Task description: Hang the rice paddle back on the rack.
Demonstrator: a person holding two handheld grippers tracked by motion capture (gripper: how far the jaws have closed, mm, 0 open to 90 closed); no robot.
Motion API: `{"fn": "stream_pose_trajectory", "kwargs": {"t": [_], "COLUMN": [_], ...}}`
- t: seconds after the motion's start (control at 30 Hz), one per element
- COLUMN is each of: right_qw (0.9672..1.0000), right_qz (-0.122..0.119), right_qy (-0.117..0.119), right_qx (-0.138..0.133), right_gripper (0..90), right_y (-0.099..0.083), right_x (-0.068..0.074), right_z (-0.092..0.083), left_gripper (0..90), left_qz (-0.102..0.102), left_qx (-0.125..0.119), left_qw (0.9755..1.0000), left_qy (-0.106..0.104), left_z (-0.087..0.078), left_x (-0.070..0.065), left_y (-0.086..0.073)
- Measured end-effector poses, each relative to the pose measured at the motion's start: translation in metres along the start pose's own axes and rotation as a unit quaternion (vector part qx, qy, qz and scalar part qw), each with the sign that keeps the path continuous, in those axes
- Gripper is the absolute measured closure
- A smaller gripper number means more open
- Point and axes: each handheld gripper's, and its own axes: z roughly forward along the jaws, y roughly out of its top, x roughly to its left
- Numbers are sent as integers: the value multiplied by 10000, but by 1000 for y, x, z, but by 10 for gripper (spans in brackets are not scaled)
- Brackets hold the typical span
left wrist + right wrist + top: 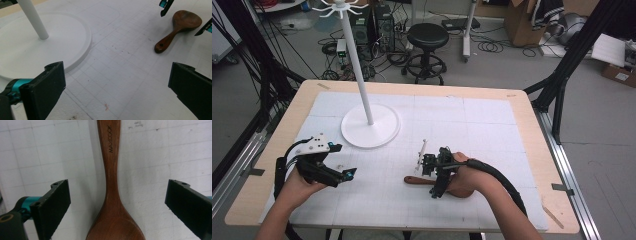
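A dark wooden spoon point(417, 180) lies flat on the white gridded mat point(472, 125), handle end toward the left. My right gripper point(438, 187) hovers over its neck. In the right gripper view the spoon point(112, 195) runs up the middle between the jaws. The right gripper point(118, 185) is open, and neither pad touches the wood. My left gripper point(343, 177) is at the mat's left side, open with nothing in it. In the left gripper view the left gripper point(116, 72) faces the spoon point(180, 25), which lies farther off.
A white stand with a round base point(371, 131) and a tall pole point(357, 55) rises at the back left of the mat; the base point(37, 52) is close to my left jaw. Beyond the table stand a black stool point(427, 37) and cardboard boxes point(519, 20).
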Motion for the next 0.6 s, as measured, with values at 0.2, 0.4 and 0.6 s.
{"fn": "stream_pose_trajectory", "kwargs": {"t": [0.2, 0.4, 0.6], "right_qw": [9998, 9994, 9987], "right_qz": [-49, -27, -126], "right_qy": [-16, 23, 174], "right_qx": [169, 352, 456], "right_gripper": [157, 348, 471], "right_y": [6, 10, 14], "right_x": [0, -3, -2], "right_z": [4, 8, 12], "left_gripper": [17, 17, 17], "left_qz": [21, 18, 13], "left_qx": [-7, 10, 8], "left_qw": [10000, 10000, 10000], "left_qy": [-70, -65, -80], "left_z": [0, 1, 1], "left_x": [0, -1, -1], "left_y": [0, 0, 0]}}
